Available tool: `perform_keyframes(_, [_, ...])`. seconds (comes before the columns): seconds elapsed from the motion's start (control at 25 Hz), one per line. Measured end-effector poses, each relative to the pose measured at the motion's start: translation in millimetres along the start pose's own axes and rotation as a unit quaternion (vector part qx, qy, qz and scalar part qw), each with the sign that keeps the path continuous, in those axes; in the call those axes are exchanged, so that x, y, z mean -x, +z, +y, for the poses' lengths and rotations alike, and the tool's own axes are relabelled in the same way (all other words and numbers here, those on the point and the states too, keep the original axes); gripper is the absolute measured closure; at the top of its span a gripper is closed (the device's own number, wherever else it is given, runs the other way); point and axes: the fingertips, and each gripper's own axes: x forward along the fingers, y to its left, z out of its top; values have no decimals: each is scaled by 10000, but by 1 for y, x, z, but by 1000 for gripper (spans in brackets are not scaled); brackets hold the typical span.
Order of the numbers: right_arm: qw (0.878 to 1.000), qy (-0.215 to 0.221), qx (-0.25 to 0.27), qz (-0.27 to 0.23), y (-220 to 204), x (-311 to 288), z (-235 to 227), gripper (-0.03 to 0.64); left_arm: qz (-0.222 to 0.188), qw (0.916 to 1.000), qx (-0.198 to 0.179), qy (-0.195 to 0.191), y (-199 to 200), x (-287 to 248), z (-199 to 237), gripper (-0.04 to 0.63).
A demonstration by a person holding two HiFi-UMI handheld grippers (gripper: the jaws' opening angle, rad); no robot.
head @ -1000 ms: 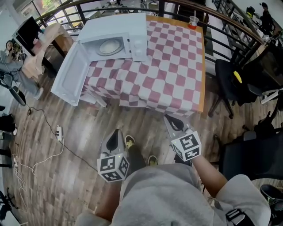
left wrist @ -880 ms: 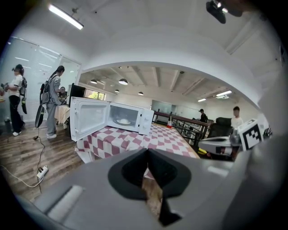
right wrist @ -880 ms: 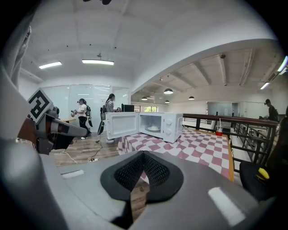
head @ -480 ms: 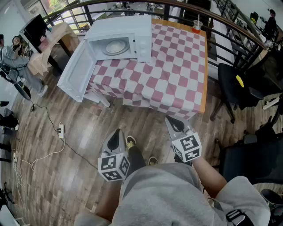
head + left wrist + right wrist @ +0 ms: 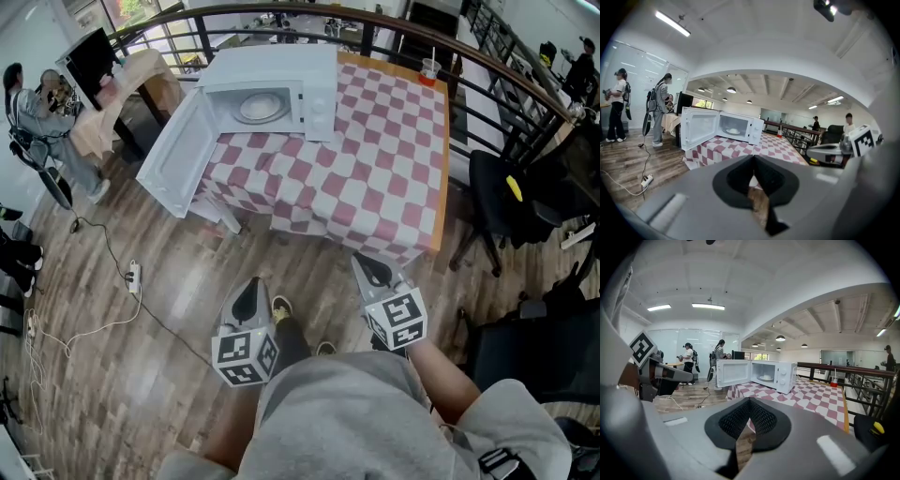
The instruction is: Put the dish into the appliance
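Note:
A white microwave (image 5: 281, 80) stands on the far left of a table with a red-and-white checked cloth (image 5: 375, 159). Its door (image 5: 178, 155) hangs wide open to the left. A pale dish (image 5: 262, 105) lies inside on the turntable. The dish (image 5: 733, 131) and the microwave (image 5: 776, 373) also show in both gripper views, well ahead. My left gripper (image 5: 248, 286) and right gripper (image 5: 367, 265) hover over the wooden floor in front of the table, near my body. Both are shut with nothing in them; the left gripper (image 5: 753, 159) and right gripper (image 5: 749, 401) have their jaws closed together.
A cup with a straw (image 5: 430, 71) stands at the table's far right corner. Black chairs (image 5: 506, 178) and a dark railing (image 5: 487, 66) lie to the right. A power strip with cable (image 5: 134, 275) lies on the floor at left. People (image 5: 37, 103) stand by a desk (image 5: 131, 80).
The table and microwave sit a little lower and further right in the head view than before. Both grippers keep the same pose, still shut and empty.

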Motion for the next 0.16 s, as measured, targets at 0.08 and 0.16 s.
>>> perform_keyframes(0.08, [10000,5,24,-23,3,-2,1,618,-18,10000,0,4,1,0,3,584])
perform_keyframes(0.16, [10000,11,53,-53,6,-5,3,618,-37,10000,-2,9,3,0,5,584])
